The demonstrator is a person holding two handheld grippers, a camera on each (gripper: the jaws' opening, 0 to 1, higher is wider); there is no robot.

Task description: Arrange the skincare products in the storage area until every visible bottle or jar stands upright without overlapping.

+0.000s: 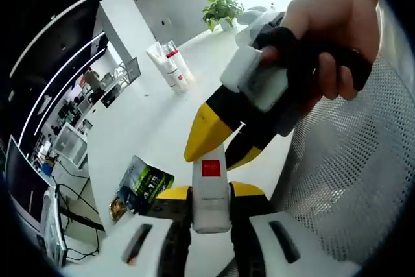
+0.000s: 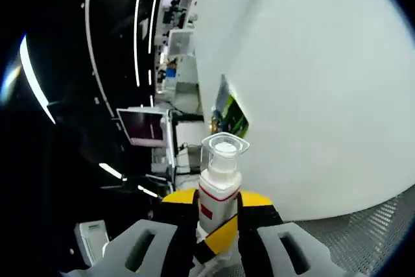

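A white bottle (image 1: 211, 189) with a red label square and a clear cap (seen in the right gripper view) (image 2: 220, 183) is held off the worktop. Farther back, a few white tubes and bottles (image 1: 170, 66) stand clustered upright on the white worktop (image 1: 155, 121).

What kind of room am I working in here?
Probably an open office or lab: a long white table, monitors on desks behind it, a potted plant, and ceiling strip lights.

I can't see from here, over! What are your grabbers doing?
Both grippers, left and right, shut on one white bottle. More bottles stand across the table. Green packet lies nearby.
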